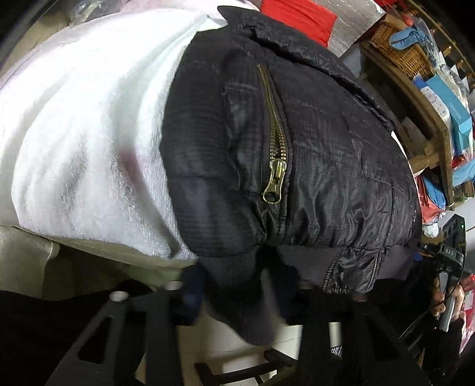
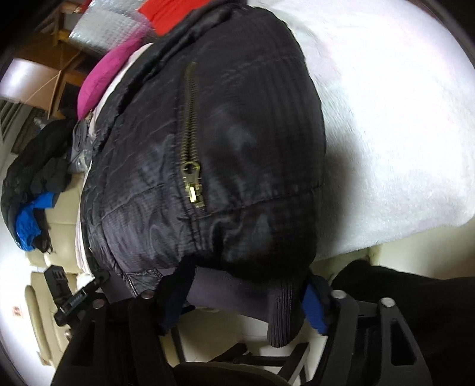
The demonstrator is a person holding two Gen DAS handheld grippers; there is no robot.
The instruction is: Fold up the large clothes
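1. Found left gripper (image 1: 243, 292) nearest the lens, fingers spread wide; hung the ribbed cuff (image 1: 261, 314) loosely in the gap, pinched by neither finger. Could not tell whether the blue pads (image 1: 190, 297) brushed the knit.
2. Found right gripper (image 2: 245, 300) likewise spread wide, straddling the same knit edge at the jacket's near hem. Saw nothing clamped; looked to touch the hem with 1 finger, not certain.
3. Logged black quilted jacket (image 1: 311, 148) lying just ahead of both grippers, folded into a puffy bundle on a white fleecy blanket (image 1: 89, 118), near edge overhanging toward the grippers.
4. Noted brass zipper pull (image 1: 274, 181) on top of the bundle, teeth running away from the lens.
5. Judged the jacket light but bulky, soft, springy; expected the shiny shell to slip and the padding to puff back open after release.
6. Judged the knit cuff and hem band the best holds: matte, thicker, less slippery than the shell. Advised taking 2 well-separated points along the hem, 1 per gripper.
7. Farther off: magenta cloth (image 2: 104, 77) and red cloth (image 1: 299, 14) beyond the collar, a heap of dark clothes (image 2: 35, 166) to one side, cluttered wooden shelf (image 1: 427, 124) with wicker basket (image 1: 394, 44).
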